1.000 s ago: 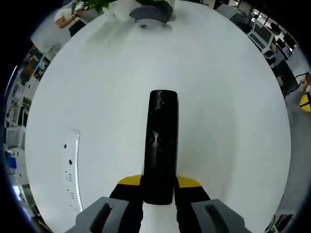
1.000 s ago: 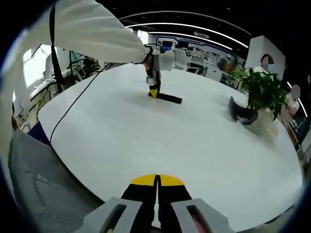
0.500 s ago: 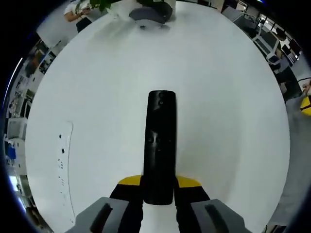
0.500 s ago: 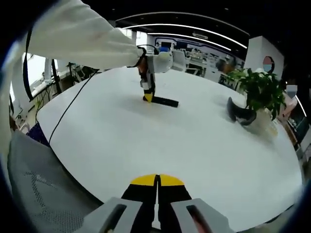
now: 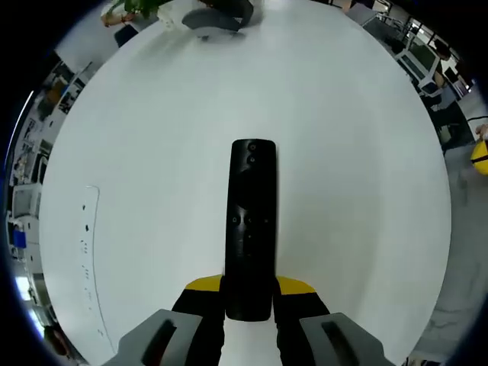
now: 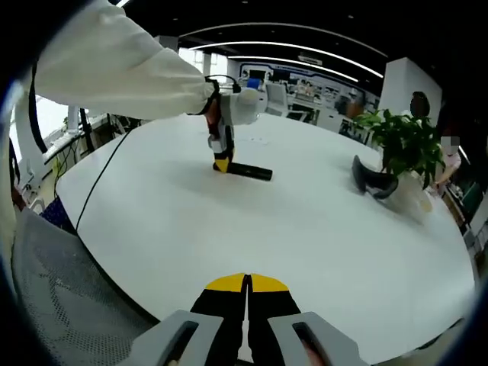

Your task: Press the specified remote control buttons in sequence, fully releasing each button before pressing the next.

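Left gripper view: the left gripper (image 5: pixel 248 305) clamps the remote's (image 5: pixel 251 221) near end on the white table (image 5: pixel 366 175).

Right gripper view: the right gripper (image 6: pixel 246 293), jaws together, hangs far away. Steadying seems done; next, reach a button.

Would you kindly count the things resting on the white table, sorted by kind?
Remote control: 1
Potted plant: 1
Dark curved object beside the plant: 1
Flat white strip with small dark marks: 1
Total: 4
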Demonstrator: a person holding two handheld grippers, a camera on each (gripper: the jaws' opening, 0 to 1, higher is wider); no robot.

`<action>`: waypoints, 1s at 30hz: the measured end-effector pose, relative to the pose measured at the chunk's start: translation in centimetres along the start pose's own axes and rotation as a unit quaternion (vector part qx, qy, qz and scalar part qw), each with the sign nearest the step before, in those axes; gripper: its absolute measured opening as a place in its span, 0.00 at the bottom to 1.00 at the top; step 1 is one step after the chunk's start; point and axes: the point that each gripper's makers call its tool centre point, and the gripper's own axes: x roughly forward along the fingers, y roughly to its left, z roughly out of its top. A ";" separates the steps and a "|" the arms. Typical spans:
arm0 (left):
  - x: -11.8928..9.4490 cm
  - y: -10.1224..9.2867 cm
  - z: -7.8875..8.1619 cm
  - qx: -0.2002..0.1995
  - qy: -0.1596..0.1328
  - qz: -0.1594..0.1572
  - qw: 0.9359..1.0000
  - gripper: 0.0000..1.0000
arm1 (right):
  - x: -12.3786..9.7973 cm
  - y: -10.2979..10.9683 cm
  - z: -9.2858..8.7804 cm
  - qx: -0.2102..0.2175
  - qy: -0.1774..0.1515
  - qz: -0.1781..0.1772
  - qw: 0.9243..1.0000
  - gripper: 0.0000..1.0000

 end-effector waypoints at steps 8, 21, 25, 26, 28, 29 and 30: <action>-0.1 -1.9 -0.5 -0.020 0.006 0.004 1.000 0.23 | 0.0 0.1 0.2 -0.003 -0.007 0.000 1.000 0.00; 0.1 -5.5 -1.0 -0.028 0.013 0.007 0.999 0.23 | 0.0 0.7 0.3 0.014 -0.007 0.019 1.000 0.00; 0.0 -7.0 -1.1 -0.031 0.019 0.007 0.999 0.23 | -0.1 0.6 0.6 0.014 -0.015 0.014 1.000 0.00; 0.0 -7.5 -1.2 -0.030 0.021 0.006 0.999 0.23 | -0.1 0.5 0.6 0.015 -0.015 0.014 1.000 0.00; -0.1 -8.3 -1.3 -0.028 0.023 0.006 0.999 0.23 | -0.2 0.5 0.7 0.015 -0.019 0.012 1.000 0.00; -0.1 -8.6 -1.3 -0.027 0.024 0.006 0.999 0.23 | -0.2 0.4 0.8 0.015 -0.021 0.011 1.000 0.00; -0.1 -9.1 -1.4 -0.028 0.025 0.006 0.999 0.23 | -0.2 0.4 0.8 0.015 -0.022 0.011 1.000 0.00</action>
